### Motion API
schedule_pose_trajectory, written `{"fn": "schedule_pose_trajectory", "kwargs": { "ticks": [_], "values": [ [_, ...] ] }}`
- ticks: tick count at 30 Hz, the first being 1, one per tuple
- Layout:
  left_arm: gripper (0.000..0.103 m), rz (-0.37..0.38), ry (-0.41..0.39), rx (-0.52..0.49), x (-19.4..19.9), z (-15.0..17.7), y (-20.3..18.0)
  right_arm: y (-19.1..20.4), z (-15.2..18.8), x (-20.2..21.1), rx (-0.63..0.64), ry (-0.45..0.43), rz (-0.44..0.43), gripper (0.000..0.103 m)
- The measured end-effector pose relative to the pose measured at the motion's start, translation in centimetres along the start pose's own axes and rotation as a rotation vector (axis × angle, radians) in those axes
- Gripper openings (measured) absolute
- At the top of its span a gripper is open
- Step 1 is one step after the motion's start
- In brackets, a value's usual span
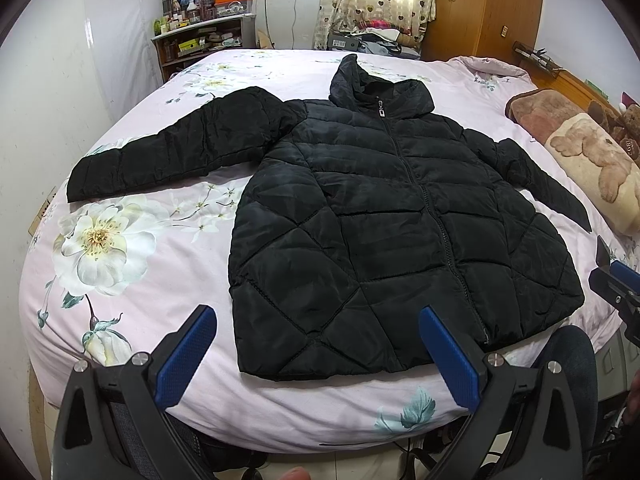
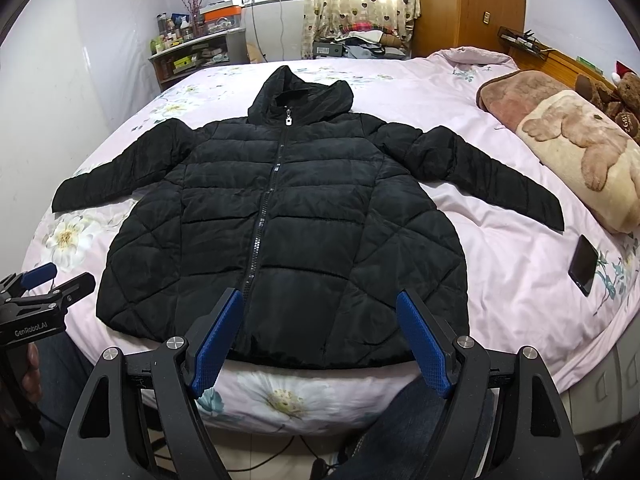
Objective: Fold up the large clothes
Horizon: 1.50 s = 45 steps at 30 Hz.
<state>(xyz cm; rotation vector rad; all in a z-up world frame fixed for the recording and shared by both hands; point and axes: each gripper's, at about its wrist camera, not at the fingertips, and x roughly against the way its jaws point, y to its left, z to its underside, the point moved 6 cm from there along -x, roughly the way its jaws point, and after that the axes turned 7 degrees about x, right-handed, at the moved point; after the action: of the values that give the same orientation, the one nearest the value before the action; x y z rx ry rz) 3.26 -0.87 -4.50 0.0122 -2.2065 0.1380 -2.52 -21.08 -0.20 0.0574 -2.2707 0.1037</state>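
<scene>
A black quilted hooded jacket (image 1: 380, 216) (image 2: 288, 220) lies flat and zipped, front up, on the pink floral bed (image 1: 132, 248) (image 2: 512, 256), both sleeves spread out and the hood toward the far side. My left gripper (image 1: 318, 354) hovers open over the near hem, left of the zip, with nothing between its blue pads. My right gripper (image 2: 320, 338) is open too, above the hem just right of the zip, holding nothing. Each gripper shows at the edge of the other's view: the right one (image 1: 616, 280) at far right, the left one (image 2: 40, 292) at far left.
A black phone (image 2: 584, 265) lies on the bed to the right of the jacket. Pillows (image 2: 560, 136) and a stuffed bear (image 2: 626, 108) sit at the right. A cluttered shelf (image 1: 200, 40), curtains and a wooden wardrobe (image 1: 480, 12) stand beyond the bed. A person's legs are at the near edge.
</scene>
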Motion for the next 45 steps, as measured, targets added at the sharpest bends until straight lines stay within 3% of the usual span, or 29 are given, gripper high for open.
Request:
{"fn": "schedule_pose_trajectory", "kwargs": {
  "ticks": [13, 25, 41, 45],
  "values": [
    [0.102, -0.001, 0.009, 0.004, -0.4, 0.2, 0.1, 0.4, 0.2, -0.7, 0.007, 0.020, -0.004, 0.079],
    [0.102, -0.027, 0.032, 0.018, -3.2, -0.7, 2.1, 0.7, -1.3, -2.5, 0.015, 0.031, -0.014, 0.079],
    [0.102, -0.066, 0.003, 0.210, -10.9, -7.7, 11.2, 2.4, -6.9, -10.9, 0.093, 0.068, -0.044, 0.079],
    [0.100, -0.137, -0.028, 0.255, -13.0, -9.7, 14.7, 3.1, -8.2, -13.1, 0.116, 0.073, -0.051, 0.079]
  ]
}}
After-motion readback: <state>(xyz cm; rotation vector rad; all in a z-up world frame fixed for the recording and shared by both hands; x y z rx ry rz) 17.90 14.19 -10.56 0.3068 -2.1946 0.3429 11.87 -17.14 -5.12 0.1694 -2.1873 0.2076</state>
